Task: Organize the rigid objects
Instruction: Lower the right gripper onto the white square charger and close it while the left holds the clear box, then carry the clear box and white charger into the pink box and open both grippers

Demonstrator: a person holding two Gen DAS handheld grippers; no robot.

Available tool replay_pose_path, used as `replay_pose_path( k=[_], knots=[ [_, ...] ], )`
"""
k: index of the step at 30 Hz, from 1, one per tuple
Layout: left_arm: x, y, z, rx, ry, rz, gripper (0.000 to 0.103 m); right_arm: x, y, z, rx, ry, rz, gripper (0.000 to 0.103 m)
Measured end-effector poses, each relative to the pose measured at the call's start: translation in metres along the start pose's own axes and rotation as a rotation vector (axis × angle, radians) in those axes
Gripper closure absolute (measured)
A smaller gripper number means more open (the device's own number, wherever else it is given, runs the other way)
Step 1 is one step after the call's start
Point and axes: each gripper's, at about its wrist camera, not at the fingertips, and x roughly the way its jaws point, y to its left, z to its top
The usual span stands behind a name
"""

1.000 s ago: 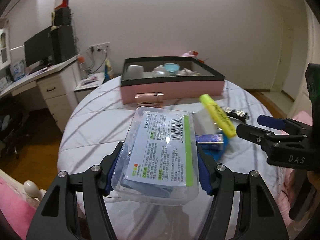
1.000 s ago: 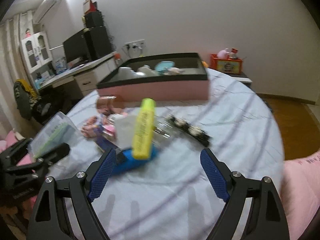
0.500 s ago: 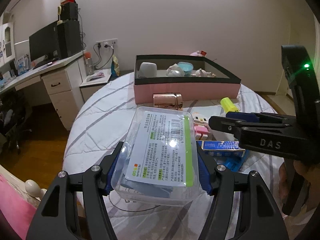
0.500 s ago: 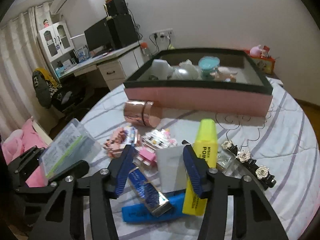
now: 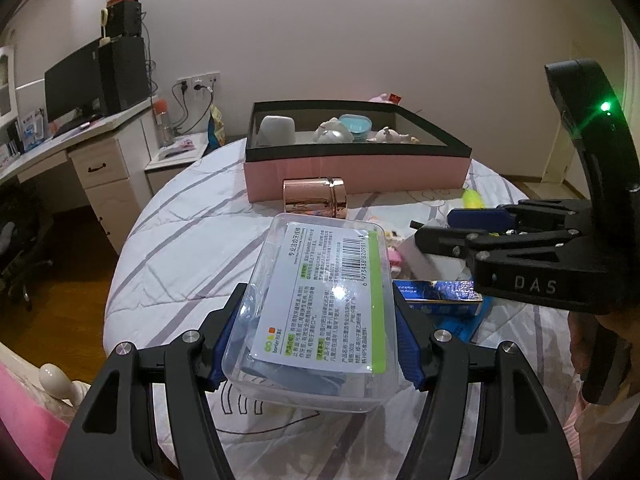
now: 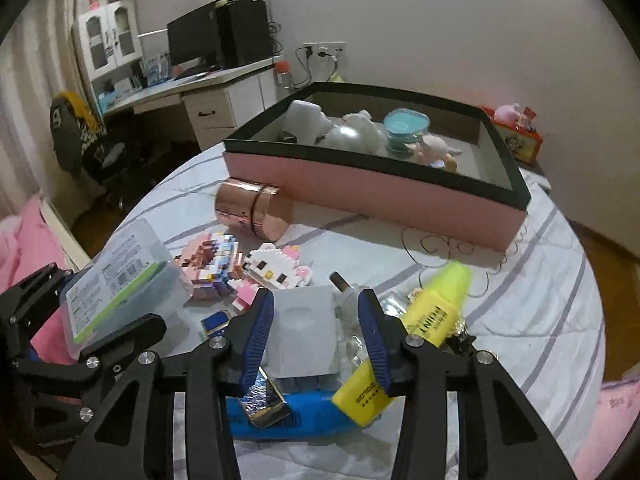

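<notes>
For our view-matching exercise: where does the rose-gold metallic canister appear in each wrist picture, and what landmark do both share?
Left wrist view: the rose-gold canister lies at centre, just in front of the pink box.
Right wrist view: the canister sits left of centre, at the box's near-left corner.
Shared landmark: the pink box with a dark rim.

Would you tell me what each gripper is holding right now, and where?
The left gripper clamps the clear plastic box by its long sides. The right gripper straddles the white block; contact cannot be told.

Yellow highlighter (image 6: 416, 330) and toy bricks (image 6: 240, 264) crowd right claw (image 6: 316, 340)
</notes>
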Motion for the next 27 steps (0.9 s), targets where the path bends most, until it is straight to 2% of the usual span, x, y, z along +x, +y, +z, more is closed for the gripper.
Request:
replay_pose_path(
  k=[2,6,14,21,27],
  knots=[
    [-0.001,0.001,-0.001,-0.002,0.001,0.004,0.037,0.005,0.002,-0.001,-0.005,0.029,0.039,0.057],
    [0.0,0.002,0.0,-0.005,0.002,0.003,0.037,0.015,-0.005,-0.005,0.036,0.066,0.057,0.058],
    [0.003,0.0,0.006,-0.012,-0.005,0.01,0.037,0.024,0.004,-0.005,-0.015,0.077,0.041,0.059],
    [-0.001,-0.003,0.023,-0.026,-0.043,0.037,0.037,-0.003,-0.006,-0.009,0.054,-0.057,0.048,0.061],
    [-0.019,-0.017,0.05,-0.022,-0.143,0.073,0.037,-0.049,-0.004,0.001,0.057,-0.234,-0.017,0.061]
  ],
)
